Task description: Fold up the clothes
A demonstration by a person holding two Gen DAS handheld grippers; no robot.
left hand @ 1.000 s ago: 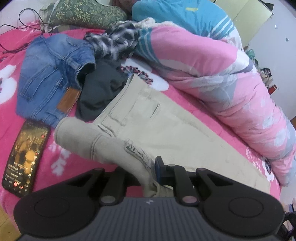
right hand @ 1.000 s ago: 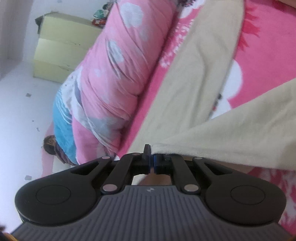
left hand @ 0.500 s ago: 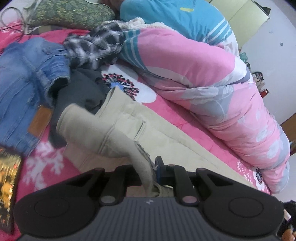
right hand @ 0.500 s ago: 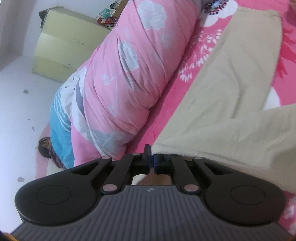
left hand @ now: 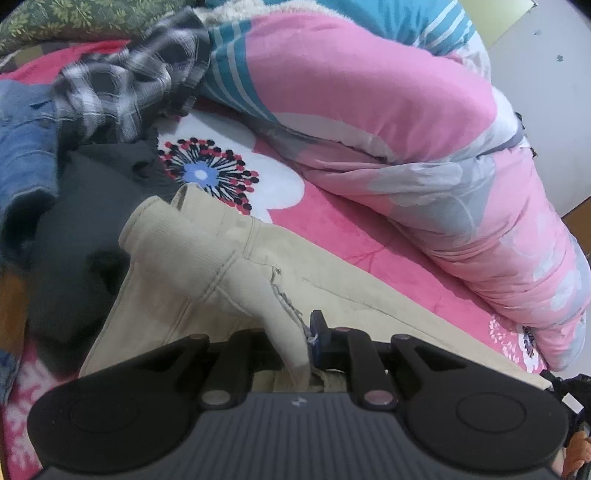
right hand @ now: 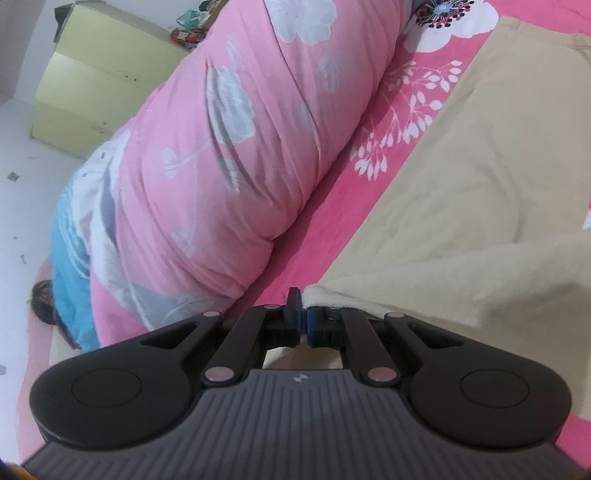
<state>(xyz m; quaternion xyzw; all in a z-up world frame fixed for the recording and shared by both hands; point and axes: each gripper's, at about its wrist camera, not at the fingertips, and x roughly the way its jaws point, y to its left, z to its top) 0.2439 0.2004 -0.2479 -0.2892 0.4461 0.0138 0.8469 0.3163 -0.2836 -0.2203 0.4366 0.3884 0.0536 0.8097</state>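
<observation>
Left gripper [left hand: 308, 341] clamped tight on a bunched fold of the beige trousers [left hand: 332, 291], cloth pinched between the jaws and lifted in a ridge off the bed. Frayed tear in the fabric right by the pinch. Raised part rolled over into a thick tube, end of it pointing toward the dark grey garment [left hand: 85, 229]. Rest of the trousers lying long and flat across the pink bedspread [left hand: 343, 225], running off to the lower right.

Right gripper [right hand: 301, 321] closed too, jaws together on an edge of the same beige trousers [right hand: 480, 177], fabric fanning out to the right from the pinch and draping up over the flat layer beneath. Folded crease showing where the upper layer crosses the lower one.

Behind it all, a rolled pink quilt [left hand: 424, 140] with grey-white flowers stretched along the far side of the bed, just beside the trousers with a strip of bedspread between. Same quilt [right hand: 229, 147] filling the left of the right wrist view, a pale yellow-green cabinet [right hand: 92, 81] beyond it.

Off to the left: blue jeans [left hand: 26, 147], a black-and-white checked shirt [left hand: 129, 85] heaped on top, blurred. Dark grey garment touching the rolled end of the trousers. Green leafy pillow [left hand: 74, 18] at the top edge.
</observation>
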